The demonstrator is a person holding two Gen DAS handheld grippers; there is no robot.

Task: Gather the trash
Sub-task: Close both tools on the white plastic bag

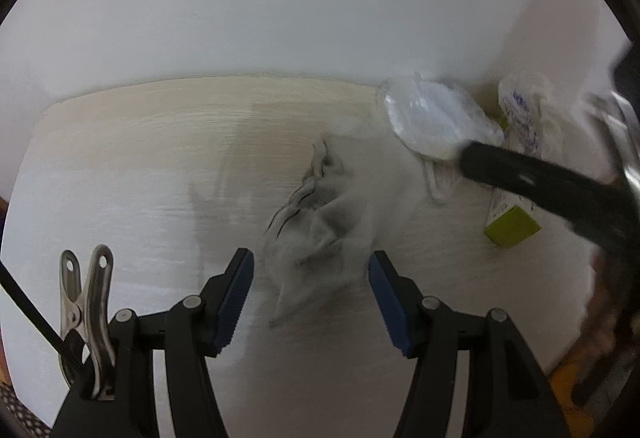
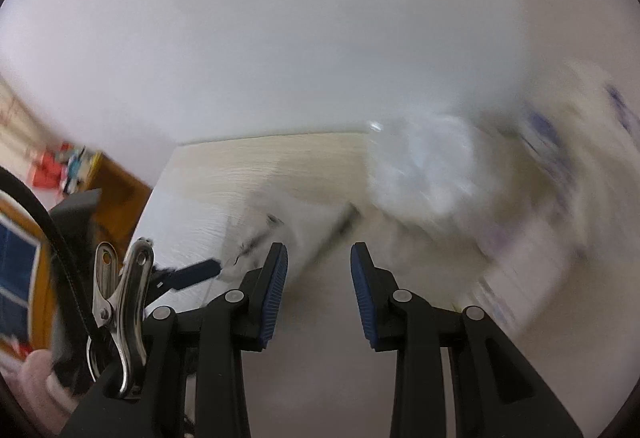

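Crumpled grey wrapper (image 1: 320, 214) lying mid-frame on pale table (image 1: 140, 158), just ahead of left gripper (image 1: 311, 298), jaws parted, nothing clasped. White plastic packet (image 1: 432, 122) upper right, green box (image 1: 512, 228) beside. Right gripper (image 2: 319, 298) likewise unclenched, empty; surroundings blurred.

Soft even light; motion blur, fisheye edges.

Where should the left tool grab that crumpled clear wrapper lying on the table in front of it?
Pinch the raised, dark-creased ridge of the crumpled wrapper, coming down from above. It lies nearly flat on the table, so only that fold gives the open left tool something to close on.
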